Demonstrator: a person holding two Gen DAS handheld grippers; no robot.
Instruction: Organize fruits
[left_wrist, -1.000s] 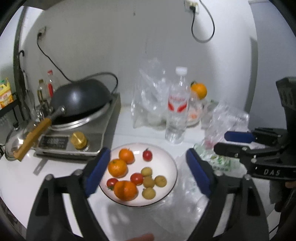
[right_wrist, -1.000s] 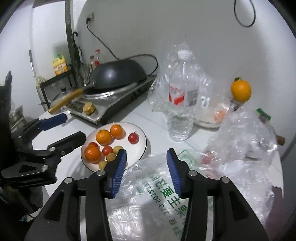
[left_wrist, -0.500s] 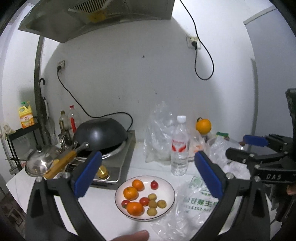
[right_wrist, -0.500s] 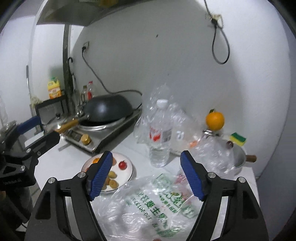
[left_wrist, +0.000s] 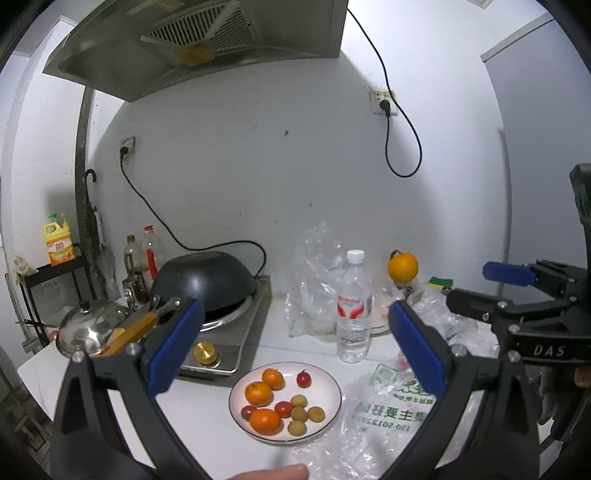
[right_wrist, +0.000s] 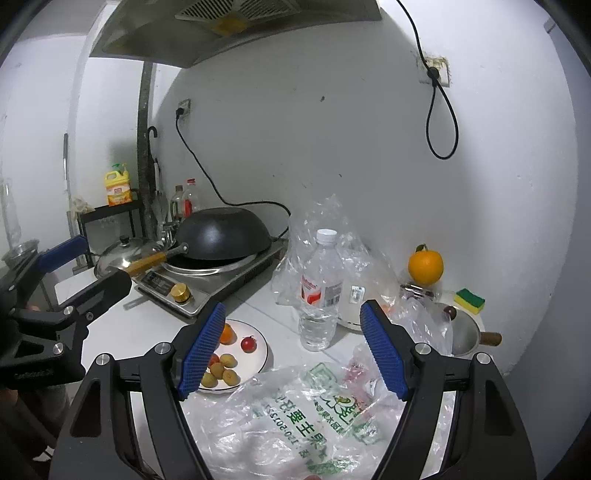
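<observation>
A white plate (left_wrist: 328, 384) on the counter holds three tangerines (left_wrist: 258, 393), cherry tomatoes (left_wrist: 303, 378) and several small yellow-brown fruits (left_wrist: 299, 401). It also shows in the right wrist view (right_wrist: 260, 354). A large orange (left_wrist: 402, 266) sits high at the back right, also in the right wrist view (right_wrist: 425, 266). My left gripper (left_wrist: 293, 347) is open and empty, held well above and back from the plate. My right gripper (right_wrist: 293, 350) is open and empty, above a printed plastic bag (right_wrist: 314, 417).
A water bottle (left_wrist: 353, 310) stands behind the plate. An induction cooker with a black wok (left_wrist: 205, 282) sits to the left, with a steel lid (left_wrist: 88, 325) beside it. Crumpled clear bags (right_wrist: 325, 229), a sponge (right_wrist: 469, 301) and a small pot (right_wrist: 461, 332) lie at the right.
Both grippers have pulled up and back from the counter, so the plate and bag look smaller. The right gripper's jaws have opened wider. The fruits have not moved.
</observation>
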